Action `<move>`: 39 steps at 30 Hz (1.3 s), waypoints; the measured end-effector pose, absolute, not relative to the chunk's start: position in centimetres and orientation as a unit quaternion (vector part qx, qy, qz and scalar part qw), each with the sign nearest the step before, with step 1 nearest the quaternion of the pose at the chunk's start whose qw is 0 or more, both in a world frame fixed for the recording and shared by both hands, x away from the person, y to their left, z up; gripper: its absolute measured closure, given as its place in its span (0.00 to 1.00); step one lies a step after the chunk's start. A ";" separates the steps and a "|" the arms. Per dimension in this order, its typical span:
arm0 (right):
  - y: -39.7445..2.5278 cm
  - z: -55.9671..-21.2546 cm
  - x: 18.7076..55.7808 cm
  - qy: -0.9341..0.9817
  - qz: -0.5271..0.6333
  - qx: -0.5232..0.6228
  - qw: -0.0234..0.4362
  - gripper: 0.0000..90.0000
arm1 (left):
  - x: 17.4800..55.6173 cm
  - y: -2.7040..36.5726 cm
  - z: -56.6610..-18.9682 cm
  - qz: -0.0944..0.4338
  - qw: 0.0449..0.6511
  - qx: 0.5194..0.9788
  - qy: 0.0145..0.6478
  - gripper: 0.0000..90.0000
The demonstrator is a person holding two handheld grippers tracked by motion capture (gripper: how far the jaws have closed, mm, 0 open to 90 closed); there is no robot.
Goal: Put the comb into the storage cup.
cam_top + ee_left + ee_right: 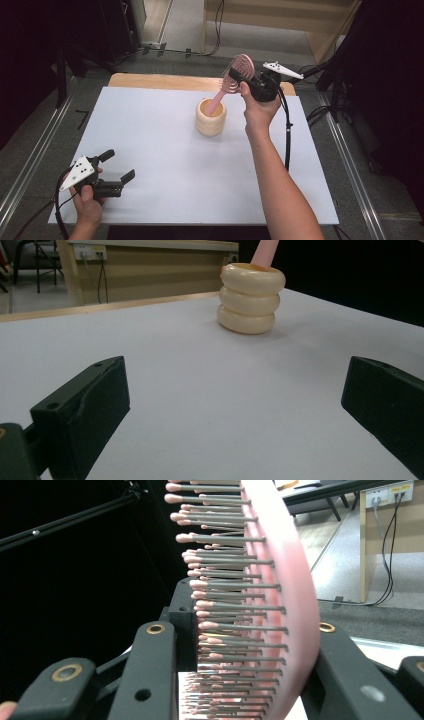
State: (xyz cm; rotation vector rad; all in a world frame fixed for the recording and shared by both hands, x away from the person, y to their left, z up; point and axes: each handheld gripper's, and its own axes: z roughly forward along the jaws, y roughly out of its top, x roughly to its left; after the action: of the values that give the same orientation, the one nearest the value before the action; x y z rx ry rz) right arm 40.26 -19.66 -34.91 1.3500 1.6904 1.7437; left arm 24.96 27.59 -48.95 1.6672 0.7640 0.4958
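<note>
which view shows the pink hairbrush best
The high view: the whole hairbrush shows, its head clamped in the right hand-held gripper and its handle in the cream cup. The right gripper view gives a close-up of bristles and pink back. The left gripper view catches the handle above the cup.

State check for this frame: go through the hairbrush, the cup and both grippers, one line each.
Hairbrush: tilted, handle end in the cup, head clamped in the right gripper.
Cup: upright on the table, holding the brush handle.
Right gripper: shut on the hairbrush head, raised above the table.
Left gripper: open, nothing between its fingers, low near the table's front left.
</note>
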 end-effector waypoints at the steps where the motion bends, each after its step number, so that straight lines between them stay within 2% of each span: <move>1: -19.6 -35.0 40.3 0.598 0.617 0.478 0.181 0.69 | 25.0 27.6 -48.9 0.212 0.582 0.714 0.327 0.00; 39: -18.0 -39.0 41.3 0.610 0.594 0.496 0.171 0.69 | 24.9 27.6 -48.9 0.212 0.583 0.714 0.325 0.00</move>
State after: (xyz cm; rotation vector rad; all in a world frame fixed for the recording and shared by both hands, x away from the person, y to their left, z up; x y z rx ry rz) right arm 41.34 -18.05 -39.04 1.4080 1.7322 1.6882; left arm 24.91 27.61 -48.93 1.6673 0.7600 0.4948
